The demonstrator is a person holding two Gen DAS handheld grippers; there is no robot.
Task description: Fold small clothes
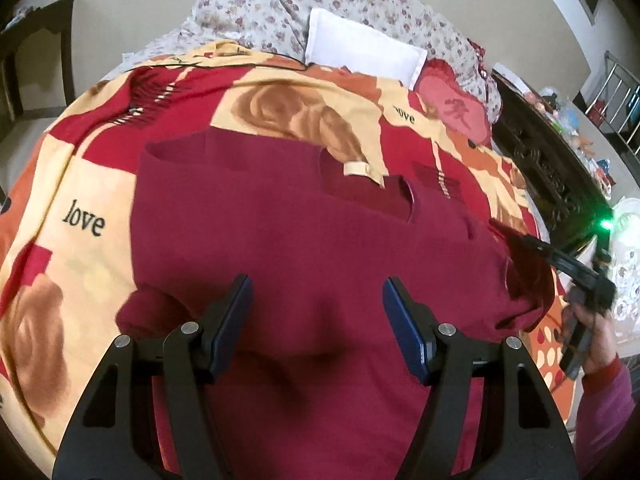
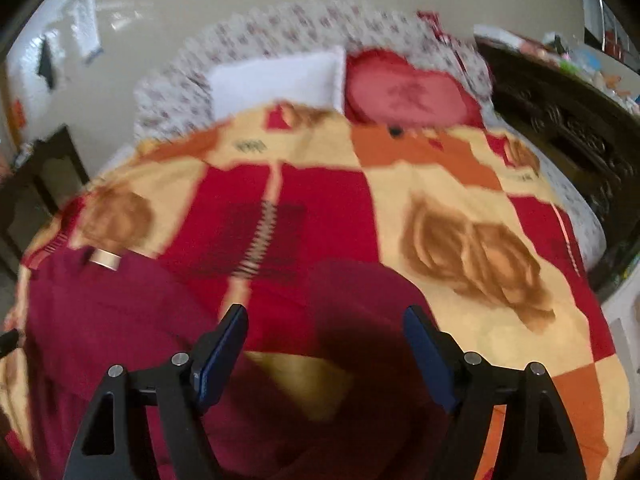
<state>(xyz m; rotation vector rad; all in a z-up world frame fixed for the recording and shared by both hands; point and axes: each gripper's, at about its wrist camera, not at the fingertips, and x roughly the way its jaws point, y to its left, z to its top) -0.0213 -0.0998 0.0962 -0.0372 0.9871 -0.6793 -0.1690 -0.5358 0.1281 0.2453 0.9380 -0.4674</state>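
A maroon shirt lies spread on the bed, over a bedspread of red, cream and orange blocks with brown roses and the word "love". Its neck opening, with a cream label inside, points toward the head of the bed. The left gripper hangs over the lower middle of the shirt with its blue-padded fingers well apart; nothing is between them and they do not touch the cloth. At the right edge of the left view a hand in a reddish sleeve holds the right gripper just beside the shirt's right sleeve, where the fabric bunches up; whether its tips touch the cloth there cannot be told. In the right wrist view, which is blurred, the right gripper has its fingers spread wide and empty, with a rounded fold of the maroon cloth below and between them, and the rest of the shirt off to the left, its label showing. At the head of the bed are a white pillow, a red heart-shaped cushion and flowered bedding. A dark carved cabinet stands along the bed's right side.
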